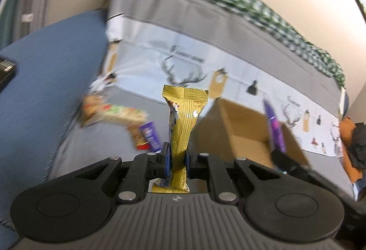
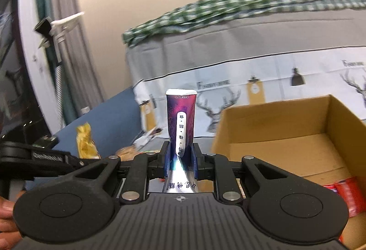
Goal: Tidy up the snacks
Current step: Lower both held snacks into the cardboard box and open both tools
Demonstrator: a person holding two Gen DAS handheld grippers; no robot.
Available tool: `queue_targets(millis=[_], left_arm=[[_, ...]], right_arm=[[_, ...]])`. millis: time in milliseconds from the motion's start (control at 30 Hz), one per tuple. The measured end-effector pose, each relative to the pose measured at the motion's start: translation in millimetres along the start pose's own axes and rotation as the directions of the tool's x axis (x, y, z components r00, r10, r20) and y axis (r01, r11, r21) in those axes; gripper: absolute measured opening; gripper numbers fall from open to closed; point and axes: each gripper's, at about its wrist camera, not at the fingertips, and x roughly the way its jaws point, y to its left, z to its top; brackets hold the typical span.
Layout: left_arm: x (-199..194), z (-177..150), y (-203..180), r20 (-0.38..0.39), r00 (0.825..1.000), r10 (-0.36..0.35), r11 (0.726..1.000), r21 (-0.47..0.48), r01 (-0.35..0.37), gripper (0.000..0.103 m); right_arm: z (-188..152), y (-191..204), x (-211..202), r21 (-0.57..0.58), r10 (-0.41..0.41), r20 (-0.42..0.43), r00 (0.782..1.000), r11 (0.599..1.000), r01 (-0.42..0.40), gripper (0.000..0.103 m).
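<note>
Both hands are loaded. The left gripper (image 1: 178, 158) is clamped on a gold-wrapped snack bar (image 1: 183, 126), its blue pads squeezing the lower half so the crimped top stands straight up in front of the camera. The right gripper (image 2: 180, 159) is pinched on a purple snack packet (image 2: 181, 119), also upright, with the silver tail of the wrapper trailing back toward the camera.

The target looks to be the open cardboard box (image 2: 274, 117), sitting on the grey bed cover (image 1: 103, 135) just right of the purple packet. Its floor is mostly bare, with a red packet (image 2: 345, 195) lying in the near corner. More loose snacks (image 1: 114, 117) sit in a pile on the cover, left of the box.

To do this step well: I'd carry each packet fully past the near wall of the box before letting go, because both stick up tall and a release over the rim could tip one outside. The right hand is closer, so it probably should go first, which keeps the two grippers from crowding over the opening. Lower the packet, lay it flat beside the red one, then spread the pads. Slick foil could slip, so hold the squeeze until it's down.
</note>
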Motion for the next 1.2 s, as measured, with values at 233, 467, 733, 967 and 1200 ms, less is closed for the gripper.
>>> queue_targets(millis=[233,467,733,967,1200], left_arm=[[23.1,23.9,-75.8,0.002,0.996,-0.089,0.993,0.072,0.089,0.013],[49.3,32.5,-141.1,-0.009,0.985,-0.174,0.975,0.14,0.174,0.013],[53.5,14.0,-157.9,-0.069,0.976,-0.208,0.95,0.225,0.218,0.049],[28.6,-7.1,-71.8,0.103,0.991,-0.082,0.979,0.194,0.061,0.049],[32.5,-48.6,30.5,-0.024,1.0,0.004,0.979,0.204,0.001,0.039]], right_arm=[[11.4,-42.5,-9.3,0.071,-0.12,0.033,0.992,0.991,0.117,0.019],[12.7,-82.7,-15.6,0.145,-0.238,0.033,0.971,0.962,0.231,0.019],[8.8,-105.5,-17.1,0.205,-0.365,0.017,0.931,0.912,0.354,0.06],[1.4,-96.8,-14.2,0.154,-0.381,0.021,0.924,0.915,0.374,0.061],[-10.2,-78.1,-11.7,0.076,-0.377,0.022,0.926,0.924,0.374,0.062]])
